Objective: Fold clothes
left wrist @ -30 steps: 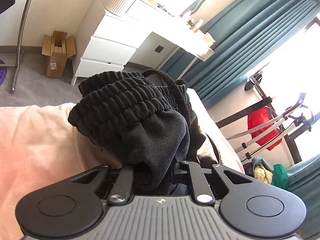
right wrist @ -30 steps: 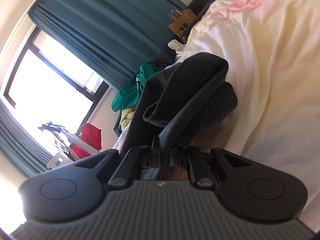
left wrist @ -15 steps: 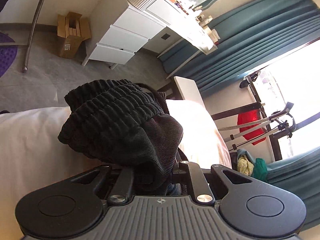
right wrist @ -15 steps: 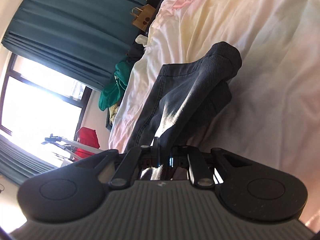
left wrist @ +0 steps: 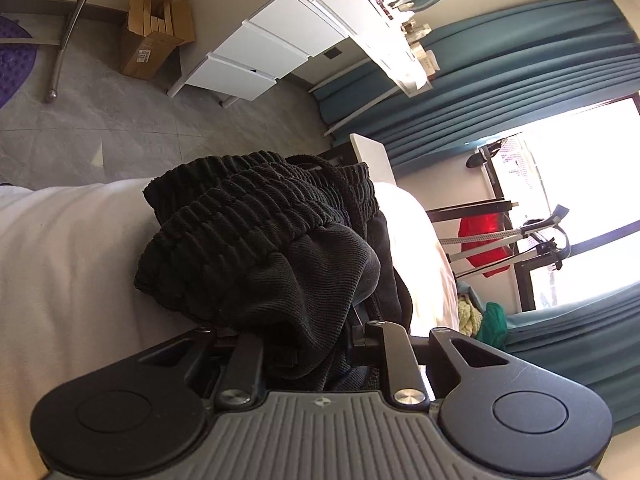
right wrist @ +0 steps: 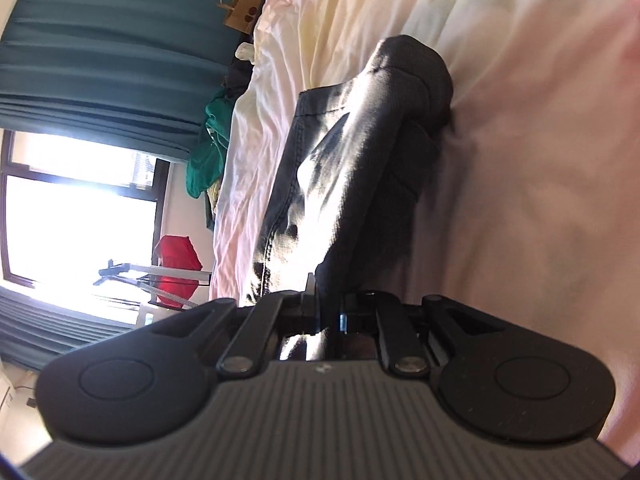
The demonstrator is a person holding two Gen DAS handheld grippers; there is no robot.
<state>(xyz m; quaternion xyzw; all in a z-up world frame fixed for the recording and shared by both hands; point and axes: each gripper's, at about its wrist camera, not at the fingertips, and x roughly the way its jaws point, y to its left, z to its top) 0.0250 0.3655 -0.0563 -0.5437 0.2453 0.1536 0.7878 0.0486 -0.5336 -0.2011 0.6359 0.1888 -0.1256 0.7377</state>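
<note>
Both claws, left claw (left wrist: 316, 344) pinching the ribbed waistband and right claw (right wrist: 326, 312) pinching the other end, I am holding the black trousers (left wrist: 280, 248) over the bed (right wrist: 540, 160), keeping tension even so edges align.

Black garment (left wrist: 256, 248): ribbed knit cloth, matt. Bedsheet (right wrist: 540, 128): smooth creased cloth. Left tool (left wrist: 308, 344): matt black plastic.

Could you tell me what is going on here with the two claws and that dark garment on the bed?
A person is folding black trousers on a bed with a handheld claw in each hand. The left claw is shut on the bunched, ribbed waistband end. The right claw is shut on another part of the fabric, which drapes across the pale sheet. The fold is not finished.
</note>
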